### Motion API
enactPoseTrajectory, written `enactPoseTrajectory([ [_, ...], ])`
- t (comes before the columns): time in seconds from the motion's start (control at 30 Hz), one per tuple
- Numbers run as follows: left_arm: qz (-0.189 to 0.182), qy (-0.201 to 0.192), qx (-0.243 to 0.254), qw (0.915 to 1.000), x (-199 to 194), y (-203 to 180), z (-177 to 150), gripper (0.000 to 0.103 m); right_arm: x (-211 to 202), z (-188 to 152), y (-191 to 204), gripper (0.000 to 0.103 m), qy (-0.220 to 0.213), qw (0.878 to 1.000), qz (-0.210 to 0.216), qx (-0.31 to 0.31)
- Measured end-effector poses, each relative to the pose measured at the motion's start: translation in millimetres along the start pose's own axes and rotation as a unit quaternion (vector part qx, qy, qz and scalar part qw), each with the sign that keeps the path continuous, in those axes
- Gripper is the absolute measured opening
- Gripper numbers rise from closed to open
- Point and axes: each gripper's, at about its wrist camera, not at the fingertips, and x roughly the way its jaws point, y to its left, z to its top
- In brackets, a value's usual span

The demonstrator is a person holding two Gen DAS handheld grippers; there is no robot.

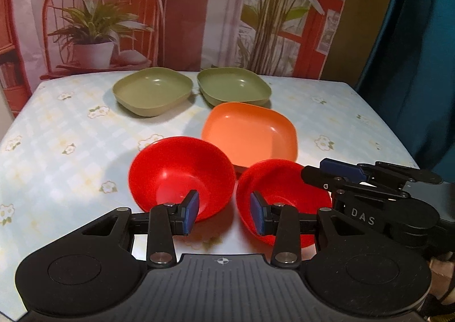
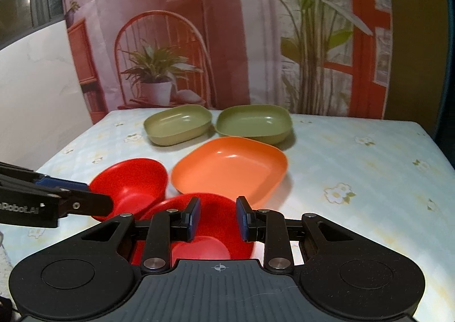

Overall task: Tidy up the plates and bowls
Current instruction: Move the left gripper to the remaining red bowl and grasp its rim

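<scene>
Two red bowls stand side by side near the table's front: the left red bowl (image 1: pixel 182 174) (image 2: pixel 133 182) and the right red bowl (image 1: pixel 281 197) (image 2: pixel 204 234). Behind them lies an orange plate (image 1: pixel 250 134) (image 2: pixel 230 168). Two green plates stand at the back, one on the left (image 1: pixel 153 90) (image 2: pixel 177 123) and one on the right (image 1: pixel 234 84) (image 2: pixel 254 121). My left gripper (image 1: pixel 224 215) is open and empty, low between the two red bowls. My right gripper (image 2: pixel 217 218) is open and empty, just over the right red bowl; it also shows in the left wrist view (image 1: pixel 327 177).
The table (image 1: pixel 62 151) has a pale floral checked cloth. A printed backdrop (image 1: pixel 170 9) with a chair and plants hangs behind the far edge. A dark teal curtain (image 1: pixel 421 52) is at the right. A white wall (image 2: pixel 37 80) is at the left.
</scene>
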Motion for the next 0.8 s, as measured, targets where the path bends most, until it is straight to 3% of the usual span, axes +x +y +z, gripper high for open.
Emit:
enactPoseTrajectory([
  [0.37, -0.023, 0.036, 0.006, 0.9991, 15.9, -6.4, -8.5, 0.041, 1.8, -11.7, -20.9, 0.026, 0.01, 0.999, -0.011, 0.032],
  [0.8, -0.068, 0.075, -0.046, 0.9938, 40.5, 5.7, -16.1, 0.036, 11.3, -20.9, -20.6, 0.026, 0.029, 0.999, -0.002, 0.042],
])
